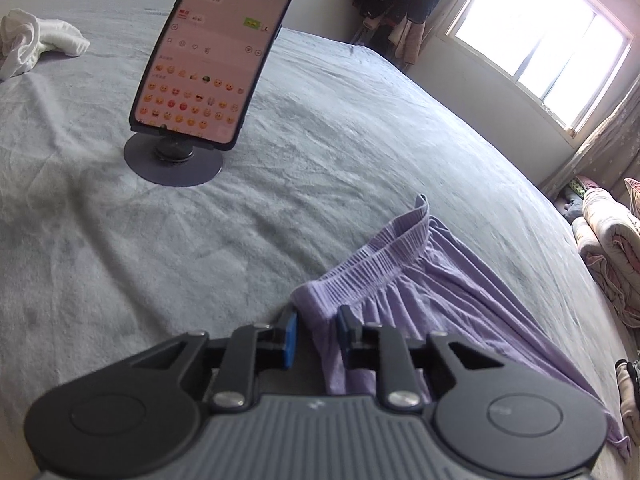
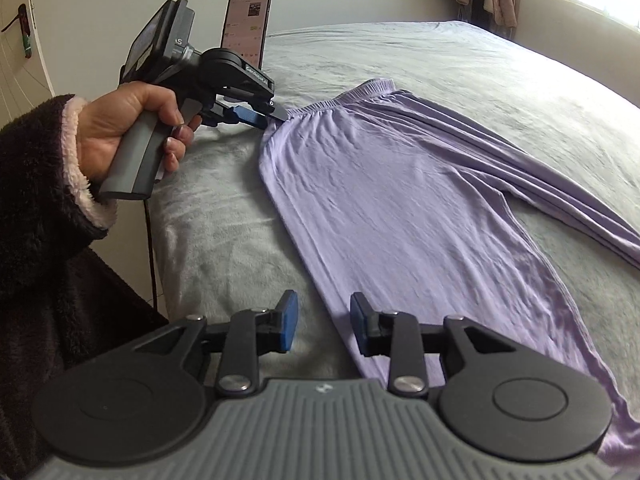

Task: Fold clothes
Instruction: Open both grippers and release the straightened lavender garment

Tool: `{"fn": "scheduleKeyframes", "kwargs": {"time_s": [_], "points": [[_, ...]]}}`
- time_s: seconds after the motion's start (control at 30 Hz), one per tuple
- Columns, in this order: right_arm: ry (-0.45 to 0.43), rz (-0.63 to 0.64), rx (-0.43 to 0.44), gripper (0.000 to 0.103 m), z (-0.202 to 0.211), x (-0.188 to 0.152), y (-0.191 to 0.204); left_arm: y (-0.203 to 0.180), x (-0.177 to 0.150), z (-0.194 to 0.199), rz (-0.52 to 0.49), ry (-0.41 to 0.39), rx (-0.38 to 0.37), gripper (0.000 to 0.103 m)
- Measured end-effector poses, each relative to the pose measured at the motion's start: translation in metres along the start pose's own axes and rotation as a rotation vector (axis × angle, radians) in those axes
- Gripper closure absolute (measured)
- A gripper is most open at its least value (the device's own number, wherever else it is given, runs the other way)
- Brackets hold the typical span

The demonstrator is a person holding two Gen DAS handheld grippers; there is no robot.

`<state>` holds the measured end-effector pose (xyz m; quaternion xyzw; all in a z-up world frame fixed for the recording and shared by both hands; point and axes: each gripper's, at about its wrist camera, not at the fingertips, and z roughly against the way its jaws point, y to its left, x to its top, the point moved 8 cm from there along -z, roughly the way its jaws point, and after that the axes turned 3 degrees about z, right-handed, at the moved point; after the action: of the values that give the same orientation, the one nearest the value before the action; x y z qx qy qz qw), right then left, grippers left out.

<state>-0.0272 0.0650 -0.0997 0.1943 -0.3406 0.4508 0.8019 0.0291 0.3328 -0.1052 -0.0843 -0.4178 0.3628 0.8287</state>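
Near the bed's [image 2: 400,48] left edge, left tool [image 1: 316,334] pinches the lilac trousers' [image 2: 400,200] waistband corner while right tool [image 2: 324,328] gapes empty over the leg edge, next needing a grip there.

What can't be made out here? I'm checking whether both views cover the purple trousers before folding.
- Purple trousers: leg ends cut off by the right wrist view's edge.
- Left tool: its own body hides the cloth beneath in the left wrist view.
- Phone: screen text too small.
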Motion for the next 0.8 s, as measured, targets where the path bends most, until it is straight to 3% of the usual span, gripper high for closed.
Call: {"fn": "scheduleKeyframes", "kwargs": {"time_s": [0.17,0.23,0.3,0.7,0.8], "points": [[-0.026,0.031,-0.092,0.074,-0.025,0.011,0.000,0.003,0.000,-0.001,-0.015,-0.024,-0.012,0.095],[-0.023,0.033,-0.095,0.096,-0.031,0.013,0.001,0.005,0.000,0.000,-0.025,-0.034,-0.014,0.097],[-0.022,0.041,-0.102,0.099,-0.032,0.015,0.004,0.006,-0.001,0.002,-0.035,-0.044,-0.015,0.097],[-0.008,0.020,-0.050,0.099,-0.030,0.013,0.017,0.027,-0.003,0.014,-0.050,-0.046,-0.009,0.097],[-0.014,-0.008,-0.047,0.094,-0.029,0.013,0.015,0.023,-0.003,0.015,-0.072,-0.047,-0.001,0.091]]}}
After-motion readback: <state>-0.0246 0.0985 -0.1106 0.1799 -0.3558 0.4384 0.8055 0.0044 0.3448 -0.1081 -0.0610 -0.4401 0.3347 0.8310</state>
